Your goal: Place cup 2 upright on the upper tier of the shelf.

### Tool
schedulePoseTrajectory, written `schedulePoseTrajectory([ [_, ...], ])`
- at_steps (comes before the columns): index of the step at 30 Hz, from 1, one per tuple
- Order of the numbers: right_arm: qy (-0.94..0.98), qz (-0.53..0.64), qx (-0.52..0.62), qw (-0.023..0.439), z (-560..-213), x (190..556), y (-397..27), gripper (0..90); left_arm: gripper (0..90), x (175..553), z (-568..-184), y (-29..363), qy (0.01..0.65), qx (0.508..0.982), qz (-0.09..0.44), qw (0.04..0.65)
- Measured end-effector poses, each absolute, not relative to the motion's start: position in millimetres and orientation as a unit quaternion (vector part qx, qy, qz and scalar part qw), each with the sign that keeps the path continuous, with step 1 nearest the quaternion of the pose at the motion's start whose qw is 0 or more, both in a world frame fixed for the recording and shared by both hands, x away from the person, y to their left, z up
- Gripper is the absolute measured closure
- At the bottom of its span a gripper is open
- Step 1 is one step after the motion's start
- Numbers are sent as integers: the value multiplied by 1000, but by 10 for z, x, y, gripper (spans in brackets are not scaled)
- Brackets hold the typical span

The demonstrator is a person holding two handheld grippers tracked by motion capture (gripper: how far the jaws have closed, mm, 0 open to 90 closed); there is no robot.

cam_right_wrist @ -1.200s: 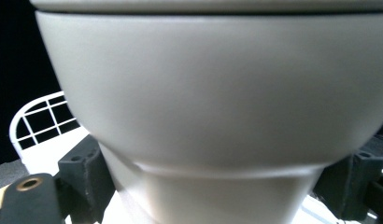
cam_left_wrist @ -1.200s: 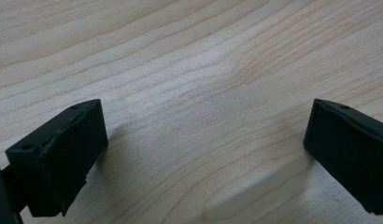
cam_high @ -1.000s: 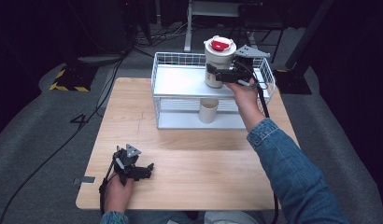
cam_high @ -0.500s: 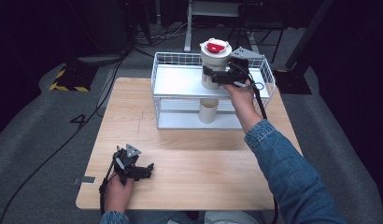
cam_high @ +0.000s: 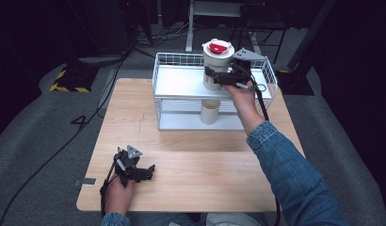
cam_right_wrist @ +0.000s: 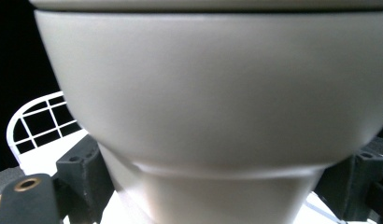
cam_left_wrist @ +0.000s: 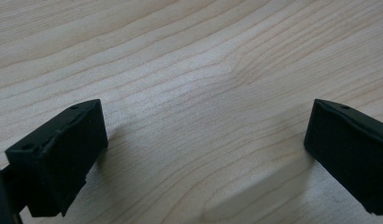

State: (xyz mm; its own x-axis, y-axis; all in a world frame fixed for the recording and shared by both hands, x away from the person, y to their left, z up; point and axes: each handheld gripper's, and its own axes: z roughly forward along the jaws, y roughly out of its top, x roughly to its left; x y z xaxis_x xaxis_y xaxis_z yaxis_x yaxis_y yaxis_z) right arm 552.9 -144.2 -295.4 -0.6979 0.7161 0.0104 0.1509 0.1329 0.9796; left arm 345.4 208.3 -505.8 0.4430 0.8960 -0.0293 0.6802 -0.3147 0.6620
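Wooden table (cam_high: 191, 160), dark floor around. High view: white wire rack (cam_high: 181, 89) at far edge; beige lidded cup (cam_high: 217, 63), red lid insert, upright on top shelf, straight ahead of right gripper (cam_high: 218, 77). Right gripper view: jaws flank cup's narrow base, just been opening, contact unclear. Left gripper view: left gripper (cam_left_wrist: 203, 154) jaws apart over bare wood.

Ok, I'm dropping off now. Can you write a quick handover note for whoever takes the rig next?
Right tool: around the lidded cup on the top shelf of the white wire rack. The jaws have just been opening with the cup between them, and the pads look to touch its sides.
Left tool: open, empty, resting on the wooden table.
A plain paper cup stands on the lower shelf.
Done: the lidded cup seems set down.
Left: finish the release and back the right hand away.
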Motion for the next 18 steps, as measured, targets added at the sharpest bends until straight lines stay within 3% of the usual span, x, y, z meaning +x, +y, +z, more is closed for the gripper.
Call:
schedulePoseTrajectory([
  [18, 725, 567, 302, 247, -2903, 5469, -1487, 130, 0, 3457, -5059, 2080, 498, 791, 176, 309],
])
